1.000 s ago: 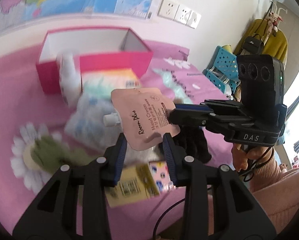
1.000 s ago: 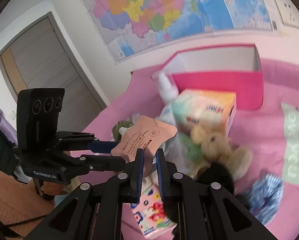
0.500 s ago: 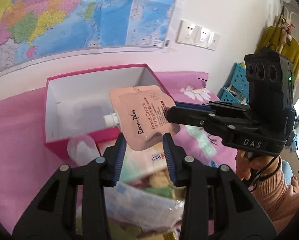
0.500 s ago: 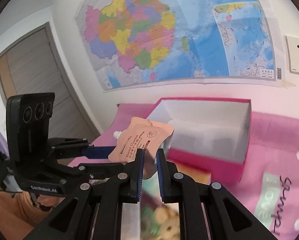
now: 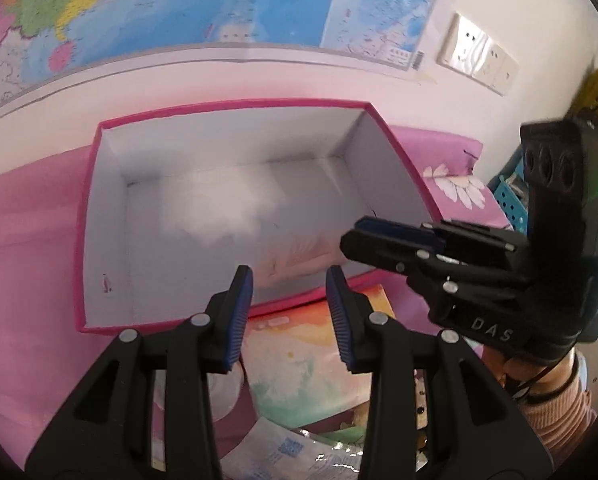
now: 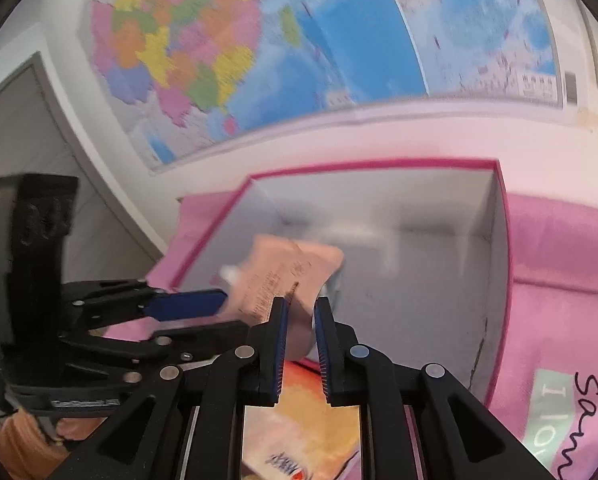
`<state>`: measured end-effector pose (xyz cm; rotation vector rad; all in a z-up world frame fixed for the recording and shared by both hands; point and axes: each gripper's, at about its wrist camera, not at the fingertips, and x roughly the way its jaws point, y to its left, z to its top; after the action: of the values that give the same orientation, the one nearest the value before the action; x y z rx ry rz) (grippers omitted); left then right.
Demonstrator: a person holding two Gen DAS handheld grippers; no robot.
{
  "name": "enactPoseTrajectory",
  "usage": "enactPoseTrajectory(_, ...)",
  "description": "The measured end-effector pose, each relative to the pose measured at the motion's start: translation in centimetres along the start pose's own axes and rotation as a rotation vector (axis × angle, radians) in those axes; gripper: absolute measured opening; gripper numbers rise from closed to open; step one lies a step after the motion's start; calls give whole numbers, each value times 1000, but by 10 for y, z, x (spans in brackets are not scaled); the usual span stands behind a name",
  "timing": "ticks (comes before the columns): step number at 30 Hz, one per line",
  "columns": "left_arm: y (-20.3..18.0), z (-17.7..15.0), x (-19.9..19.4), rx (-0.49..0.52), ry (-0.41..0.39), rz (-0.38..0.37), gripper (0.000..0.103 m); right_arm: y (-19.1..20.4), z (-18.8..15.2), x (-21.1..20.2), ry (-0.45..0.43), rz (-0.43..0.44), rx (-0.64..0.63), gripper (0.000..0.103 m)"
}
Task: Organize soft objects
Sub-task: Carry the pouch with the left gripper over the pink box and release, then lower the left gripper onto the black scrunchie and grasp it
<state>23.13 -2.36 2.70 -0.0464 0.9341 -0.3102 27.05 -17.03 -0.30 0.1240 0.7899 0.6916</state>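
Right hand-held gripper [image 6: 300, 312] opening, peach pouch [image 6: 287, 276] loose over pink-rimmed box [image 6: 495, 264]

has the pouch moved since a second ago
Yes. The pouch went from over the clutter to over the pink box, falling free as the right tool opens.

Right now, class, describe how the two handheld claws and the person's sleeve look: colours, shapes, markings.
Both claws, left claw and right claw, are matte black, with angular fingers, ribbed blue pads and silver rivets. The right one's body carries three round lenses, a green light and white "DAS" lettering. A thin black cable trails at the wrist. The sleeve is ribbed pink knit.
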Motion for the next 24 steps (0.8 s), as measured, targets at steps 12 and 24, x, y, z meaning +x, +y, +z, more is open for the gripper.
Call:
enactPoseTrajectory(12,-5,-48,-79,80,-188,-8,45,21,-21,-67,-90,60,-41,40)
enactPoseTrajectory(24,-19,-139,-108,123,-147,-141,47,53,-94,-146,-99,123,-56,52)
